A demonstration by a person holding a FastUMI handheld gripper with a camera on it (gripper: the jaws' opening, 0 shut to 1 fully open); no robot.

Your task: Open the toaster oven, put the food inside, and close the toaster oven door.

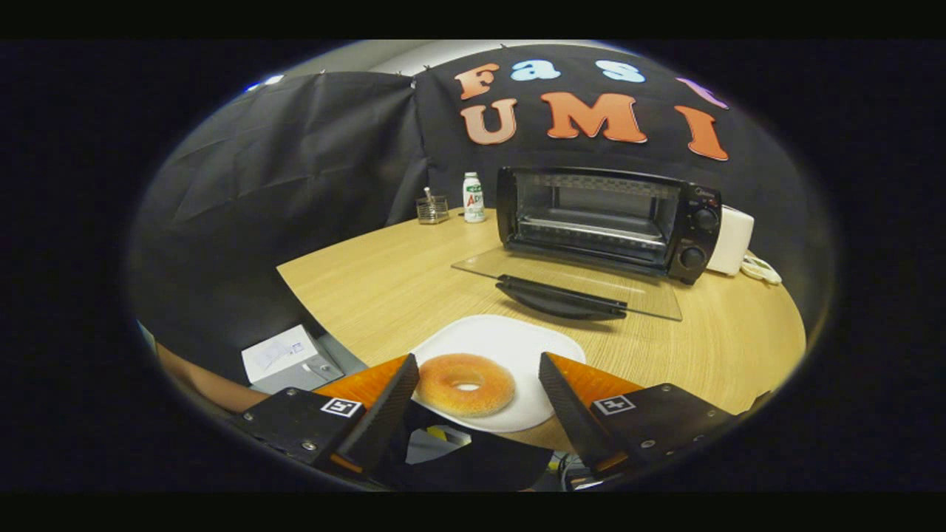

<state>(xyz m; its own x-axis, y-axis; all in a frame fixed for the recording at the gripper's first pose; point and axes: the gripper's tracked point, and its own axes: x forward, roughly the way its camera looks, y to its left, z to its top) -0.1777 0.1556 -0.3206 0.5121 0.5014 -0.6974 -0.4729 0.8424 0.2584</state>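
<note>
A black toaster oven (606, 218) stands at the back of the wooden table (384, 288). Its glass door (576, 284) lies folded down flat, black handle toward me, and the rack inside is bare. Nearer to me a golden doughnut (465, 384) rests on a white plate (510, 343) at the table's front edge. My gripper (479, 366) is open. Its two dark fingers flank the doughnut: the left finger sits right beside it, perhaps touching, while the right one stands well apart from it.
A small white bottle (474, 197) and a wire holder (432, 209) stand left of the oven. A white appliance (732, 240) with a cord sits behind the oven's right side. A white box (284, 358) lies below the table's left edge.
</note>
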